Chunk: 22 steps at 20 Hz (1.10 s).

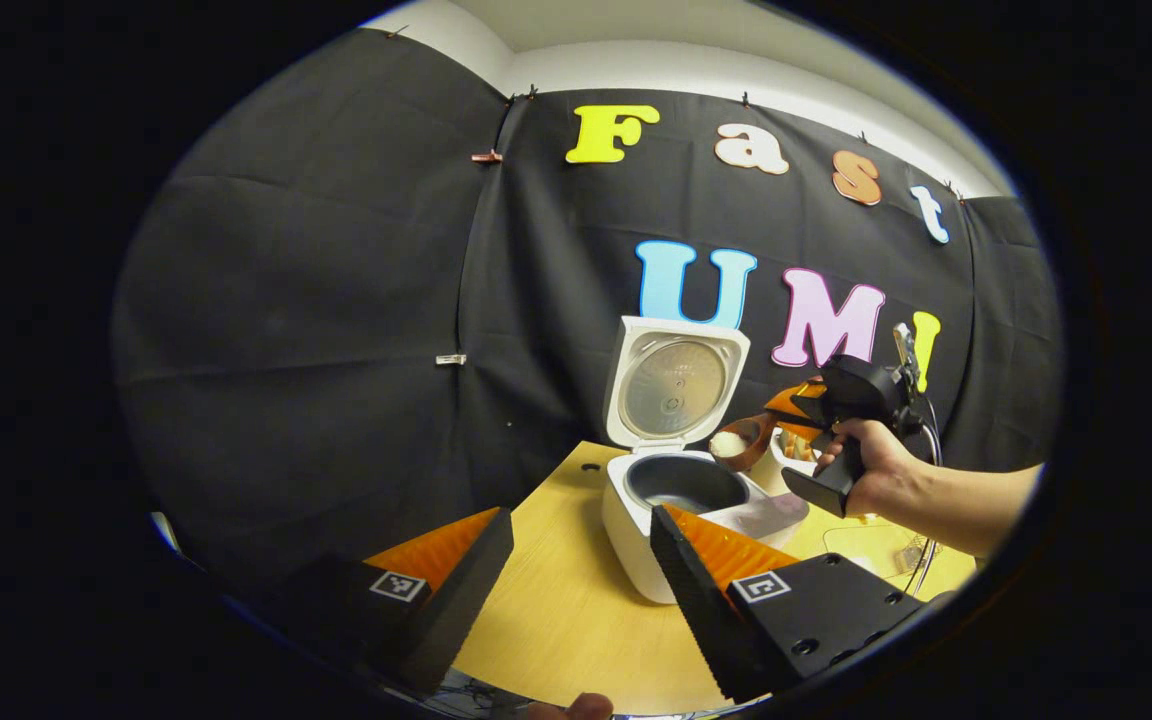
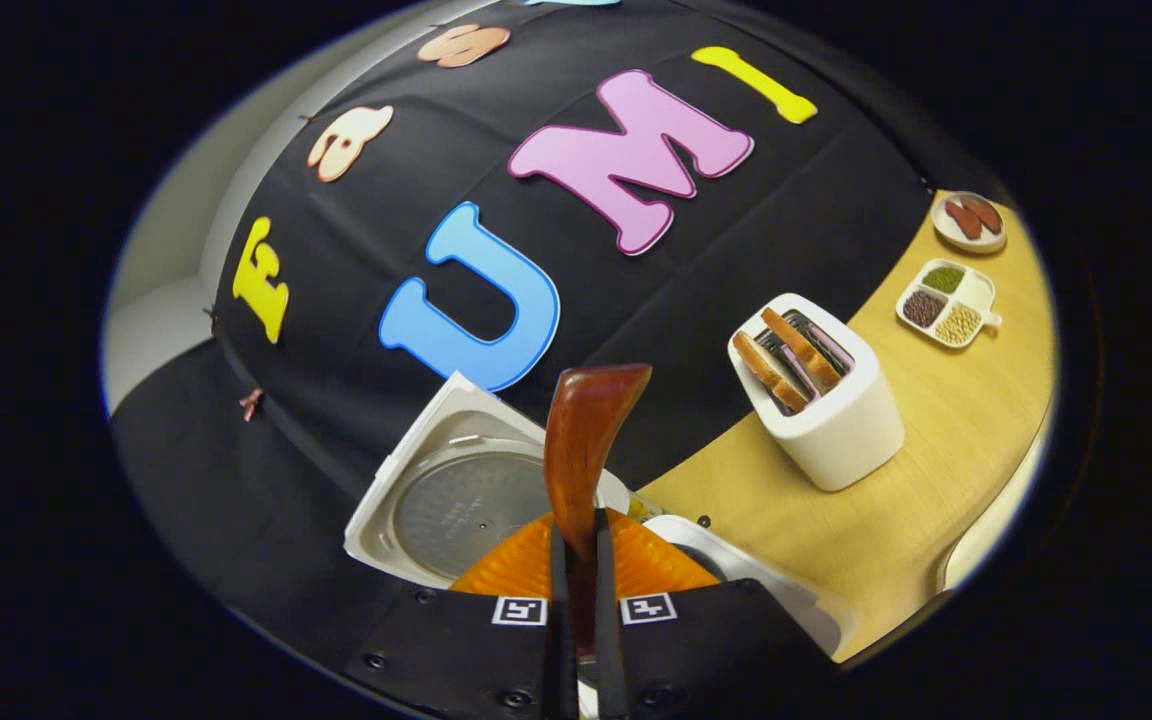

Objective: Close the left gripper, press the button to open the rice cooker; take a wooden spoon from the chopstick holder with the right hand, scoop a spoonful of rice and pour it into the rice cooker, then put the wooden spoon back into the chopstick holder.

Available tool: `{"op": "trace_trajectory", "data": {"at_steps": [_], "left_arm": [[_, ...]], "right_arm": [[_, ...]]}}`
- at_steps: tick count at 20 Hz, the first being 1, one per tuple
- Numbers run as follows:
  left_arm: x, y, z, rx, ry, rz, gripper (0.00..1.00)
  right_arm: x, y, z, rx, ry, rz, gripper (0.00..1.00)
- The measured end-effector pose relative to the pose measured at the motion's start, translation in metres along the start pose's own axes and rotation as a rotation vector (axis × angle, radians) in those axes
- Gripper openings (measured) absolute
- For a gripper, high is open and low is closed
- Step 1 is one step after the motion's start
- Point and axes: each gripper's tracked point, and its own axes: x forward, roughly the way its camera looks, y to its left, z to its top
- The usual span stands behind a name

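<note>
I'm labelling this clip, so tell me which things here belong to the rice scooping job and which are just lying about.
Part of the job:
rice cooker, lid open
wooden spoon, held in the right gripper
rice in the spoon

Just lying about:
toaster with bread slices
divided dish of grains
small plate

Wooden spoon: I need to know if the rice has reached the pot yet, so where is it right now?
The wooden spoon is clamped in the right gripper; in the left gripper view its rice-filled bowl hangs just right of the open rice cooker, above its rim.
</note>
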Motion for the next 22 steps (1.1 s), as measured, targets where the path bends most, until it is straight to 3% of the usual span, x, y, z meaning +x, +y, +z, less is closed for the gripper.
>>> {"op": "trace_trajectory", "data": {"at_steps": [4, 12, 18, 22], "left_arm": [[0.004, 0.016, -0.004, 0.013, 0.01, 0.023, 0.95], [0.004, 0.027, -0.004, 0.009, 0.005, 0.05, 0.97], [0.002, 0.027, -0.001, 0.002, -0.007, 0.047, 0.95], [0.0, 0.027, -0.004, -0.001, -0.003, 0.045, 0.95]], "right_arm": [[0.022, 0.008, -0.01, -0.226, 0.027, -0.009, 0.12], [0.034, 0.028, -0.022, -0.526, 0.031, 0.034, 0.12], [0.032, 0.035, -0.026, -0.717, 0.033, 0.092, 0.12], [0.02, 0.069, -0.036, -0.873, 0.02, 0.155, 0.12]]}}
